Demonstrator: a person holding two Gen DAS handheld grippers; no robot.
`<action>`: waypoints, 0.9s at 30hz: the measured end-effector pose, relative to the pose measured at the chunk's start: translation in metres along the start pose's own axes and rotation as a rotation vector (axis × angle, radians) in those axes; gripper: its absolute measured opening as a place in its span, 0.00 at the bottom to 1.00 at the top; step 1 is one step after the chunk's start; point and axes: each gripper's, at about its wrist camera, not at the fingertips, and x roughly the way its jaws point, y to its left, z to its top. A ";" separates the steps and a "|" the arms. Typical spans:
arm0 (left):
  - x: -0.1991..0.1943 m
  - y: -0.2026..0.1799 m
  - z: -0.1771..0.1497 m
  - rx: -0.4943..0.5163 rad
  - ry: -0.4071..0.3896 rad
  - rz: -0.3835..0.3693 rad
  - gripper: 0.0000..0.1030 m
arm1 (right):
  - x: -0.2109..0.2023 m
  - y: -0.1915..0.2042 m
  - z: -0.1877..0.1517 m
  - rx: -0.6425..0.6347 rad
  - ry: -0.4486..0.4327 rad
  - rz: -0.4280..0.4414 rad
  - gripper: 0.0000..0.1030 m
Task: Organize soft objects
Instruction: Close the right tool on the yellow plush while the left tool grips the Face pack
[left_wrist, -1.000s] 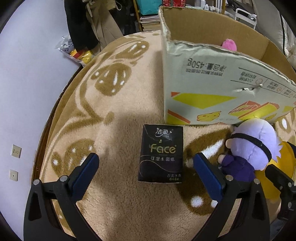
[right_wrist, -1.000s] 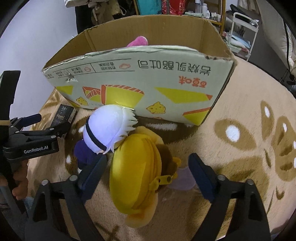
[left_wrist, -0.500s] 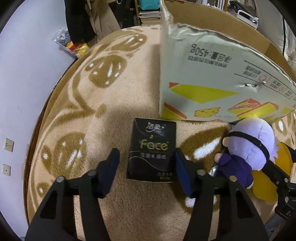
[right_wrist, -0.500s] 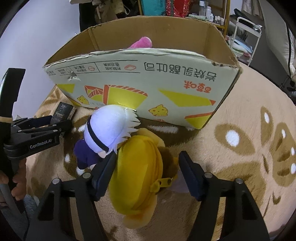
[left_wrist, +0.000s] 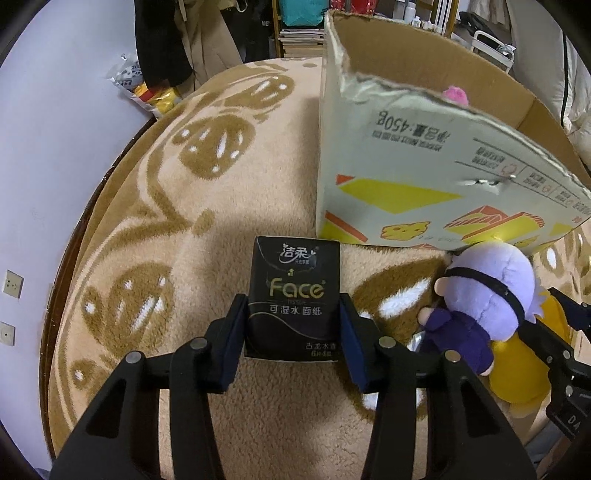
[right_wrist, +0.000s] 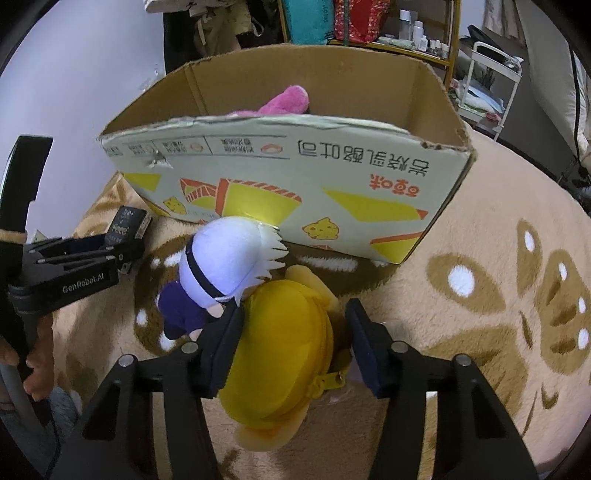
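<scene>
A black "Face" tissue pack (left_wrist: 295, 291) lies on the beige rug (left_wrist: 177, 266). My left gripper (left_wrist: 293, 332) is closing, its blue pads pressed against the pack's two sides; it also shows as the left gripper (right_wrist: 110, 247) in the right wrist view. A yellow plush (right_wrist: 284, 354) lies between the jaws of my right gripper (right_wrist: 295, 332), which are closing. The left pad touches it and the right pad stands just off it. A white-haired doll in purple (right_wrist: 225, 258) leans on the yellow plush. Behind them stands an open cardboard box (right_wrist: 332, 177) with a pink plush (right_wrist: 284, 103) inside.
A white wall (left_wrist: 55, 166) and the rug's curved edge lie to the left. Snack bags (left_wrist: 147, 88), hanging clothes and shelves stand beyond the rug. A white cart (right_wrist: 495, 74) is at the back right. A person's hand (right_wrist: 33, 369) holds the left gripper's handle.
Both grippers' jaws have narrowed. The left one went from wide apart to pressing on the tissue pack. The right one closed in around the yellow plush. Neither hand shifted.
</scene>
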 end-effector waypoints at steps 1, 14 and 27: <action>-0.002 -0.001 -0.001 0.001 -0.006 0.000 0.45 | 0.000 -0.001 0.000 0.004 0.001 0.000 0.52; -0.039 -0.005 -0.015 -0.002 -0.091 -0.016 0.44 | -0.021 -0.008 0.002 0.030 -0.071 0.025 0.19; -0.087 -0.007 -0.031 -0.013 -0.219 -0.028 0.44 | -0.050 -0.004 0.000 0.002 -0.165 -0.027 0.16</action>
